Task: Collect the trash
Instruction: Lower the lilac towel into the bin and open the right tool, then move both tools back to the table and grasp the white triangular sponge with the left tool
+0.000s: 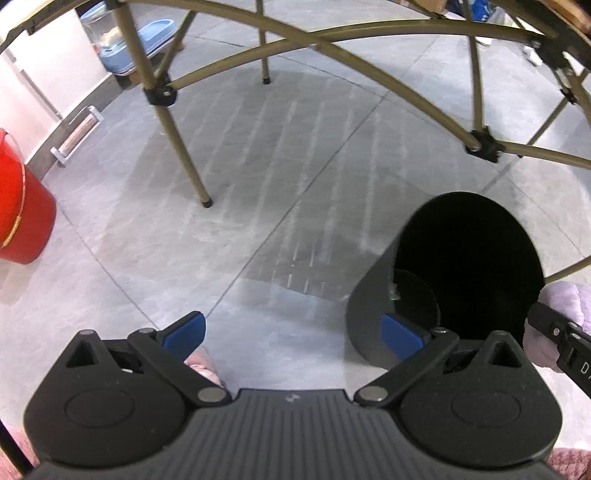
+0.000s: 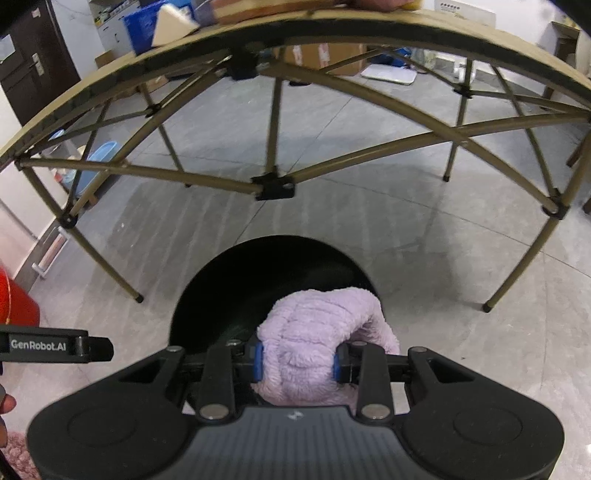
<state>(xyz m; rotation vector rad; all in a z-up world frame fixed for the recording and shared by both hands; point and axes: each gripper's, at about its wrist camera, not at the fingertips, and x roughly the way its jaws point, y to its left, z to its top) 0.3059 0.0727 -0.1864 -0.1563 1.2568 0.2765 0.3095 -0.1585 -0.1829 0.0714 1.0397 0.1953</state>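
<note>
grey tiled floor (image 1: 258,206) carries black bin (image 1: 373,317), red bucket (image 1: 22,206).

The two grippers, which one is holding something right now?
The right gripper: its blue pads clamp a fluffy lilac item over the black bin. The left gripper stands wide open, empty.

The tan folding-table legs (image 1: 184,147) and crossbars (image 2: 155,173) obstruct the floor ahead, the black bin (image 1: 461,266) stands open-topped just beside the left gripper (image 1: 291,332), and grey floor (image 1: 110,295) between bin and red bucket (image 1: 22,206) lies open.

Bin (image 2: 236,295) before table (image 2: 332,33) legs
</note>
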